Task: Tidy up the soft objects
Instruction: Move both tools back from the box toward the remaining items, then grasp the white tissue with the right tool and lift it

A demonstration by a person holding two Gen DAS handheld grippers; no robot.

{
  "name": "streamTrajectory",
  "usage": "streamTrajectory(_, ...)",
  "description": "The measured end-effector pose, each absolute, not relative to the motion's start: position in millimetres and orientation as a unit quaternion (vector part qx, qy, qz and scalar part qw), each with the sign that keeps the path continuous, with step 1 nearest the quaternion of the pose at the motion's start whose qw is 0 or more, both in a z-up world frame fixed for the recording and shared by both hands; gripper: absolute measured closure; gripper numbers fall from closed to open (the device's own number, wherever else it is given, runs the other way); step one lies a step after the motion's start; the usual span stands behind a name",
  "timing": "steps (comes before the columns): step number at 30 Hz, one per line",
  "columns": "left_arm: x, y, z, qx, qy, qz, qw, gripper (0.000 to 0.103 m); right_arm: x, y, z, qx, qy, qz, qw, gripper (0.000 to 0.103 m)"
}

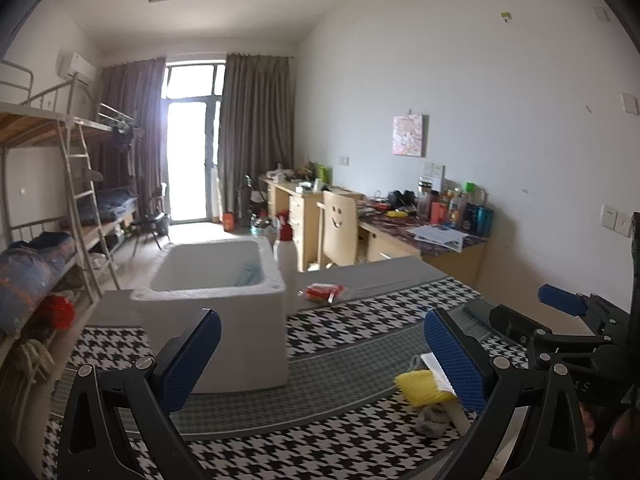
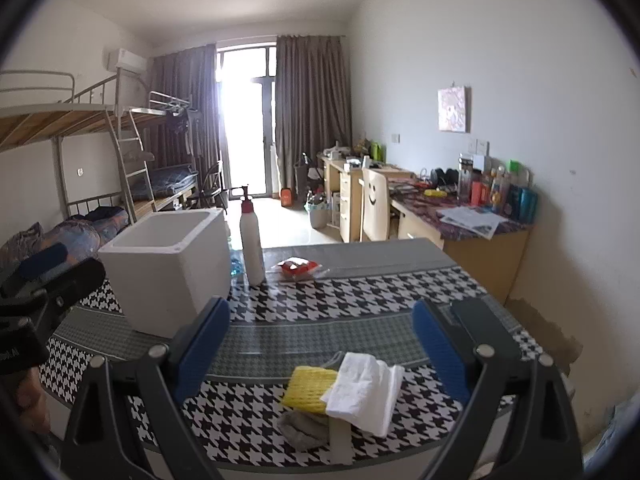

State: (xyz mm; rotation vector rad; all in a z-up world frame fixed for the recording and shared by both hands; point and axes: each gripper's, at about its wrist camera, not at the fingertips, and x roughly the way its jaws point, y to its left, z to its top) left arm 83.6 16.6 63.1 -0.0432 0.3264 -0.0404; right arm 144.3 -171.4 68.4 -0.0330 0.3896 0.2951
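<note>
A small pile of soft things lies on the houndstooth table near its front edge: a yellow sponge cloth [image 2: 309, 388], a folded white cloth [image 2: 366, 390] over it, and a grey cloth [image 2: 302, 426] below. The yellow cloth [image 1: 420, 388] also shows in the left wrist view. My right gripper [image 2: 322, 344] is open and empty, above and just behind the pile. My left gripper [image 1: 322, 354] is open and empty, to the left of the pile. A white foam box [image 2: 168, 264] stands open at the table's left; in the left wrist view [image 1: 224, 312] it is just ahead.
A white spray bottle [image 2: 251, 240] with a red top stands right of the box. A red and white packet [image 2: 298, 268] lies behind it. A dark flat object [image 2: 476, 314] lies at the table's right. A desk [image 2: 460, 220], a chair and bunk beds are beyond.
</note>
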Motion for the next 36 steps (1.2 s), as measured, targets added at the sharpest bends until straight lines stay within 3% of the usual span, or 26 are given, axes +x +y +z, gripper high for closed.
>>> streamTrajectory(36,146.8,-27.1,-5.7,-0.019,0.254,-0.078,0.964,0.001,183.4,-211.8,-7.9,-0.010,0.294,0.100,0.951,0.008)
